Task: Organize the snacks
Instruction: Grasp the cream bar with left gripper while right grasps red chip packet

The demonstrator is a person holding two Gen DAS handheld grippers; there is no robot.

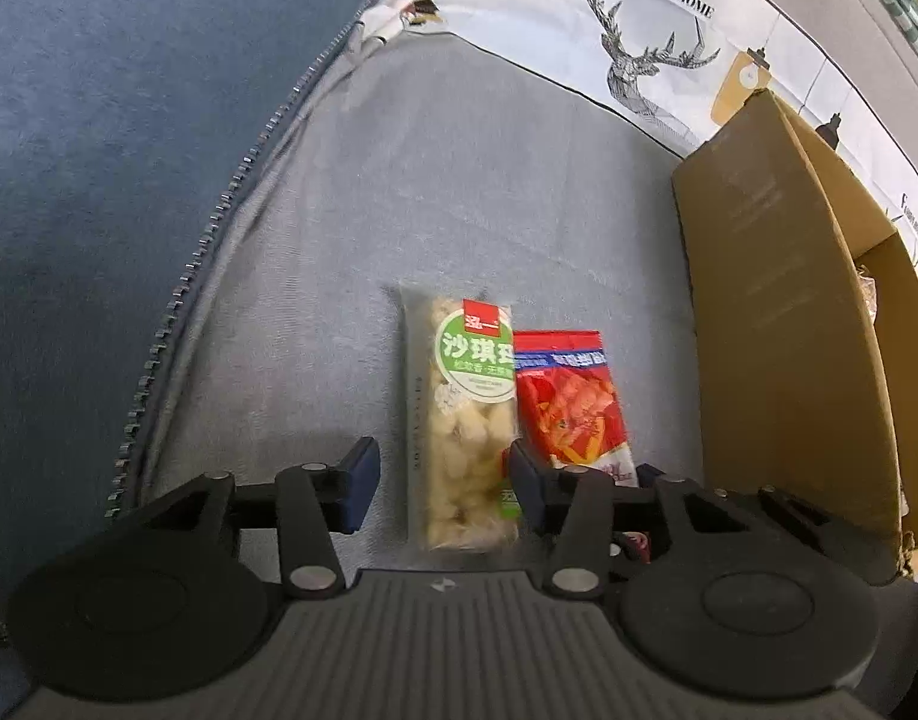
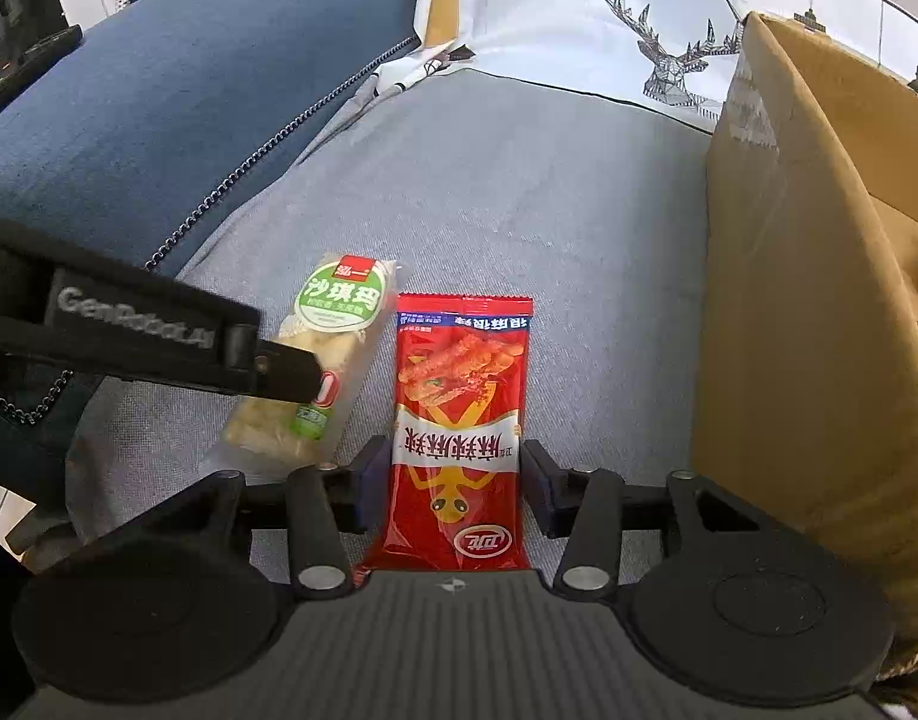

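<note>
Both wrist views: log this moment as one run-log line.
left gripper: open, straddling green-label snack | right gripper: open, straddling red snack packet | both snacks flat on grey cushion | cardboard box: right

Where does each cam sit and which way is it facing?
Left wrist: on the left gripper, looking along its open fingers straddling the green-label snack.
Right wrist: on the right gripper, fingers open around the red snack; the left gripper also shows.
Shared: both snacks, grey cushion, cardboard box.
</note>
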